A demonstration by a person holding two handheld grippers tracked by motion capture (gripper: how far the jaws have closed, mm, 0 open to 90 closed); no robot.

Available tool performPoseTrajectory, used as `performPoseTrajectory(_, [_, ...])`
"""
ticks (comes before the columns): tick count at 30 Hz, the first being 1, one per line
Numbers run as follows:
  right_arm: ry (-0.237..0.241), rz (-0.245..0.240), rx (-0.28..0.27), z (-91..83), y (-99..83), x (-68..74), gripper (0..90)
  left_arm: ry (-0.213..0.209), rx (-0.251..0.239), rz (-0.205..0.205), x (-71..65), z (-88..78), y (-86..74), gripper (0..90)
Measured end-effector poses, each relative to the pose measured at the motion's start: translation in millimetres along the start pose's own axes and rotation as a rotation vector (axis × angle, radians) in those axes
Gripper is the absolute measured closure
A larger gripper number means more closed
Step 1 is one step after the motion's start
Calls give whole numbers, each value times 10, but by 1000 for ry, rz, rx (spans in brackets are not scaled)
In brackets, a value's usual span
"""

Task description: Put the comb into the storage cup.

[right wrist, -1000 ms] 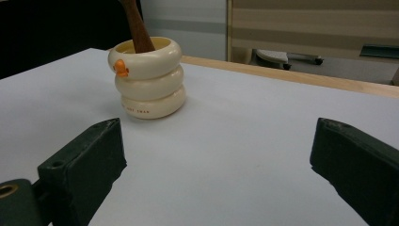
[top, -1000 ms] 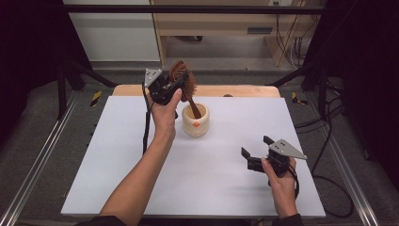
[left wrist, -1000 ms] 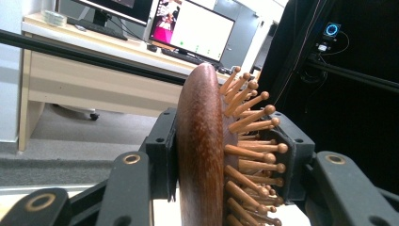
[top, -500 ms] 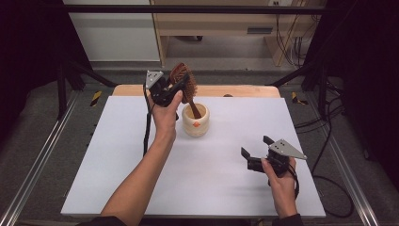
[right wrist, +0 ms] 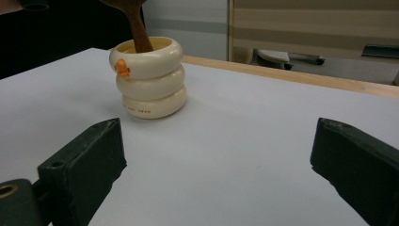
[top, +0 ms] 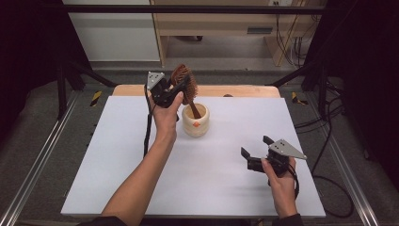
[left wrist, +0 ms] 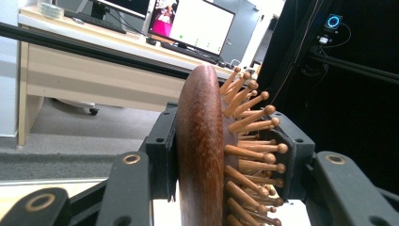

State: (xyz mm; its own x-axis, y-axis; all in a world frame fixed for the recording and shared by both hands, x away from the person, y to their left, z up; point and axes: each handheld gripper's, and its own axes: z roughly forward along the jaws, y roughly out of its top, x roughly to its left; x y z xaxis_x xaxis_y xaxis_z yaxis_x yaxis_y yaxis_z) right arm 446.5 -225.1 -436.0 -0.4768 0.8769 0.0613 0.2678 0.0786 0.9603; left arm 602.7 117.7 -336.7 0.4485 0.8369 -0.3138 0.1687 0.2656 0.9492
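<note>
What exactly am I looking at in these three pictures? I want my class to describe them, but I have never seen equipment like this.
A person sits at a white table, holding a two-jaw tool in each hand. One picture looks down from above; the other two come from cameras riding on the tools. The left hand-held gripper is shut on the head of a wooden hairbrush, whose handle stands in a cream ringed cup. The right hand-held gripper rests open on the table, empty, facing that cup.

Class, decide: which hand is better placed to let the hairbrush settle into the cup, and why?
Left. The left gripper is shut on the hairbrush, whose handle already stands in the cup. The right gripper rests open on the table, apart.
</note>
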Motion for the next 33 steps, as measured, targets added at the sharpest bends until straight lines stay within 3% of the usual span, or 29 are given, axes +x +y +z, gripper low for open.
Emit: performPoseTrajectory(33, [2, 2, 4, 7, -4, -4, 39, 0, 21, -1, 8, 48, -106, 507])
